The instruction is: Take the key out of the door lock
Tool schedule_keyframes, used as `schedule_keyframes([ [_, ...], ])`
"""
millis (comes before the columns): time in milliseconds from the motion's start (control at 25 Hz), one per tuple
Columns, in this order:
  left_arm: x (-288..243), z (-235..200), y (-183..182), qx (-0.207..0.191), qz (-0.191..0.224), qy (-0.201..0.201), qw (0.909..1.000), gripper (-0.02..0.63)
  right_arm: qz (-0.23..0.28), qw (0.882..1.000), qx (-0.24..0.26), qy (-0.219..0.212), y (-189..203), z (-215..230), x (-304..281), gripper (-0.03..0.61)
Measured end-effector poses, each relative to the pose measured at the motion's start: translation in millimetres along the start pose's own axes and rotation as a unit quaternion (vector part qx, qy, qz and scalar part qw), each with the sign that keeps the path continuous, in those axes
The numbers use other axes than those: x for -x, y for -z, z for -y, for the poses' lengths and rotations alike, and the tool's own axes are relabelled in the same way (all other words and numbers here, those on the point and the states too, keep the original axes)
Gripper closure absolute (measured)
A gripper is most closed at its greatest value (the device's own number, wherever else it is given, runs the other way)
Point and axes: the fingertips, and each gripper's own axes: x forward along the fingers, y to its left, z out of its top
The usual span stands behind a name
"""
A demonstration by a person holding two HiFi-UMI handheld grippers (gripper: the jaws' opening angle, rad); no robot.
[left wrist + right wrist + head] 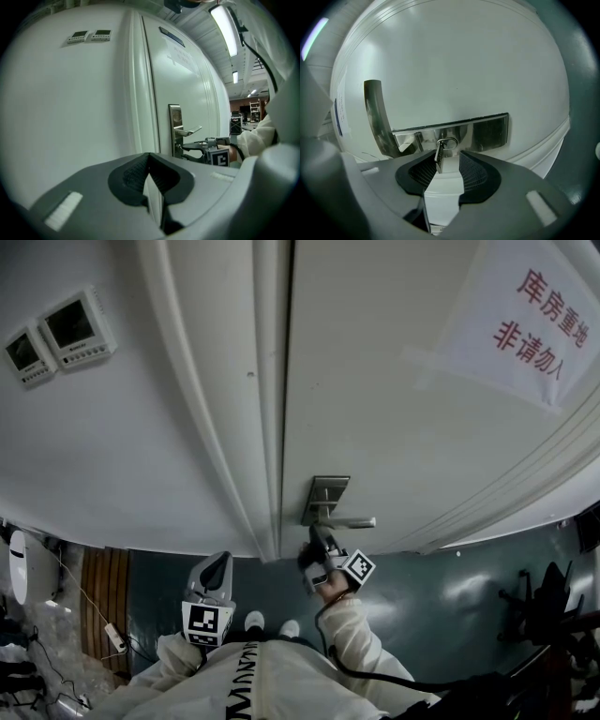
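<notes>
Seated in the lock plate (487, 131): the key (439, 155), flat bow between the parted right tongs (449, 158), not yet pinched. Likely light, rigid, slick metal; grip the bow's flats, pull straight. Idle left tongs (148, 157) closed, empty.

A white wall (122, 446) bearing two panels (77, 326) meets teal floor (450, 587).

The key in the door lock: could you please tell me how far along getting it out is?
Done: the right gripper is at the lock plate, with the key between its jaws. In hand: the grip; the jaws stand apart, with a gap beside the key. Left: clamp and pull; the key is still in the lock.
</notes>
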Motion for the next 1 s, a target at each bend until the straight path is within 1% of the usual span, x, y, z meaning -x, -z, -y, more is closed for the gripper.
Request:
schedule_keyframes([
  [120, -1, 0, 0, 0.002, 0.001, 0.000, 1.0000, 0.614, 0.004, 1.000, 0.002, -0.009, -2, -3, -1, 0.451],
  [360, -2, 0, -3, 0.001, 0.006, -0.003, 1.0000, 0.614, 0.005, 1.000, 0.005, -0.014, -2, -6, -1, 0.497],
  [680, -3, 2, 3, 0.005, -0.002, 0.001, 1.0000, 0.614, 0.006, 1.000, 0.016, -0.018, -2, -8, -1, 0.498],
  [720, -3, 2, 3, 0.005, -0.002, 0.002, 1.0000, 0.614, 0.006, 1.000, 0.021, -0.019, -3, -9, -1, 0.507],
  [800, -3, 2, 3, 0.006, -0.002, 0.002, 1.0000, 0.614, 0.006, 0.999, 0.030, -0.018, -3, -11, -1, 0.544],
  [1000, -2, 4, 5, 0.009, -0.004, 0.006, 0.9999, 0.614, 0.007, 0.999, 0.034, -0.019, -2, -14, -1, 0.547],
])
